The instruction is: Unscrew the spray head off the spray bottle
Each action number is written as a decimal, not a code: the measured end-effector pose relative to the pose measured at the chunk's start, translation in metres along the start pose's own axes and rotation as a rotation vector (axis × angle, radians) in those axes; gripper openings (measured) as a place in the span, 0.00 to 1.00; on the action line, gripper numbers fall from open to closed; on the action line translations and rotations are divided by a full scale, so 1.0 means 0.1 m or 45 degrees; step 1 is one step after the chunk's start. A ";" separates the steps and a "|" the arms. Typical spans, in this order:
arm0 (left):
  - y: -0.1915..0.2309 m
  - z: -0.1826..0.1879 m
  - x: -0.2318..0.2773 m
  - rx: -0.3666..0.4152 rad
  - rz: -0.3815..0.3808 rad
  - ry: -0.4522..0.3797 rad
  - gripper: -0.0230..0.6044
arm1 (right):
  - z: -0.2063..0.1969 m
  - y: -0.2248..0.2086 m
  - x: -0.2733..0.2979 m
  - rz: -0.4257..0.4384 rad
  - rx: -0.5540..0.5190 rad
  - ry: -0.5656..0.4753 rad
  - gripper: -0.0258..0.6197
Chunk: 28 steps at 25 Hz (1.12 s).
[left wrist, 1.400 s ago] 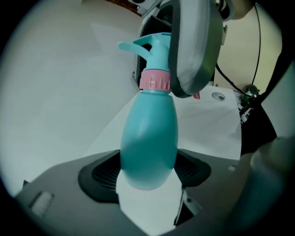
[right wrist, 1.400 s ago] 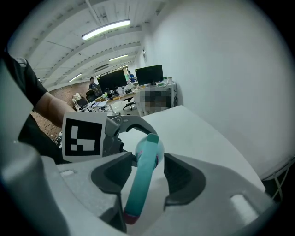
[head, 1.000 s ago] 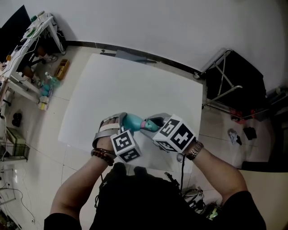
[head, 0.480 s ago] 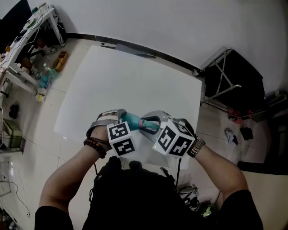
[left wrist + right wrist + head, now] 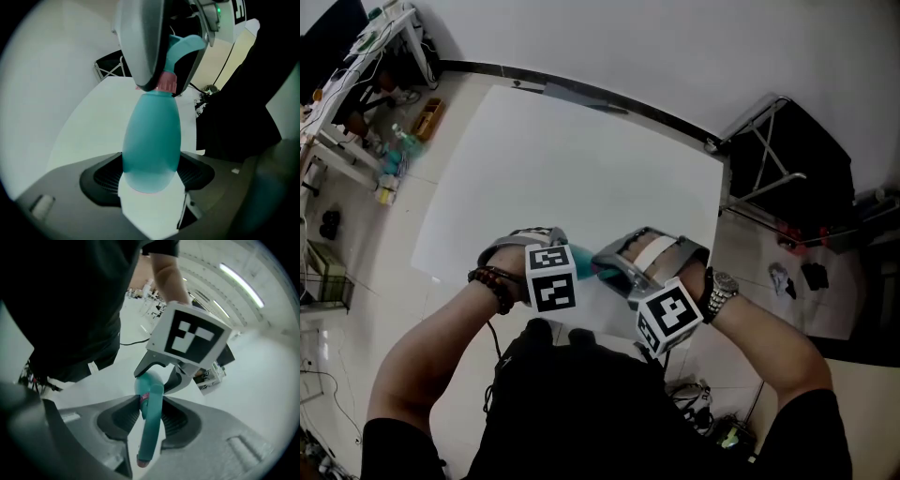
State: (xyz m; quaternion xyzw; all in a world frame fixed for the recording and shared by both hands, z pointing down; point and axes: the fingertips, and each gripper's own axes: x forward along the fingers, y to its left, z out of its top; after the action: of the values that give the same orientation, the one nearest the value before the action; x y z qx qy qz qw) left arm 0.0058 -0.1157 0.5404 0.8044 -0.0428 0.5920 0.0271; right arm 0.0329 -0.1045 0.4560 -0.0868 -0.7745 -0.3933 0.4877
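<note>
Plastic this thin looked light, smooth and slightly squashy. The left claw (image 5: 150, 176) clenched the teal spray bottle (image 5: 151, 136) round its belly above the white counter (image 5: 562, 169). The right claw (image 5: 151, 414) gripped the spray head (image 5: 148, 432), probably best held near the pink collar (image 5: 166, 82).

Black short-sleeved top (image 5: 581, 403), dark beaded bracelet (image 5: 493, 286), silver wristwatch (image 5: 719, 288), grey left gripper (image 5: 150, 174), grey right gripper (image 5: 151, 416)

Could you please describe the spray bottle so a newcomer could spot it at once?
Over the big white table's near edge, two handheld grippers meet. The spray bottle bridges them: left gripper on its body, right gripper on its spray head. Its teal body and pink collar set it apart.
</note>
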 end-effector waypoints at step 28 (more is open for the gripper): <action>0.88 -0.06 -0.28 -0.115 0.632 -0.002 0.65 | -0.72 -0.93 -0.87 0.022 2.263 -0.646 0.42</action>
State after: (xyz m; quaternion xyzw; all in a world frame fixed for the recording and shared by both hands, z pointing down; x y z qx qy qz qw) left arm -0.0171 -0.2016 0.5150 0.7675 -0.2656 0.5774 -0.0832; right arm 0.0779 -0.1957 0.3510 0.2301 -0.8746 0.3802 0.1937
